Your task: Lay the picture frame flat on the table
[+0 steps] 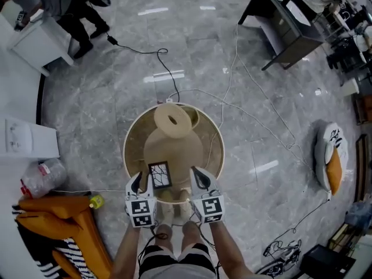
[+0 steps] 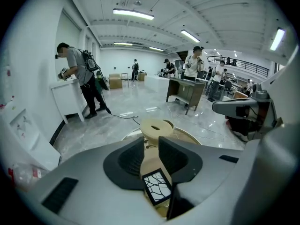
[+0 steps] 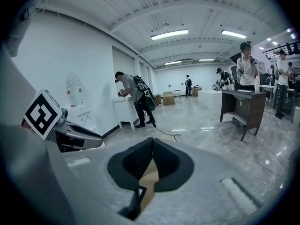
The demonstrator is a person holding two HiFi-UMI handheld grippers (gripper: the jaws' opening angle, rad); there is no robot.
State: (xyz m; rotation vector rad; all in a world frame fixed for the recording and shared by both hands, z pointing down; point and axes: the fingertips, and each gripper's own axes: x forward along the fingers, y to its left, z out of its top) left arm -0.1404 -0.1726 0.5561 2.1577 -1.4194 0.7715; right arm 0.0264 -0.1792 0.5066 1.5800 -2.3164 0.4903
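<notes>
left gripper view: left claw part-open, clear of picture frame; right claw clenched

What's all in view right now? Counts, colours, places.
table: 1, beige, round, centre
vase: 1, beige, on the table's far side
frame: 1, black rim, on the table's near side, between the grippers
cables: several, black and white, across the floor
desk: 1, dark, top right
cabinet: 1, white, top left
bystander: 1, grey top, at the cabinet
orange bag: 1, floor, lower left
white bag: 1, white and orange, floor, right
left gripper: 1, white, jaws apart, empty
right gripper: 1, white, jaws together
</notes>
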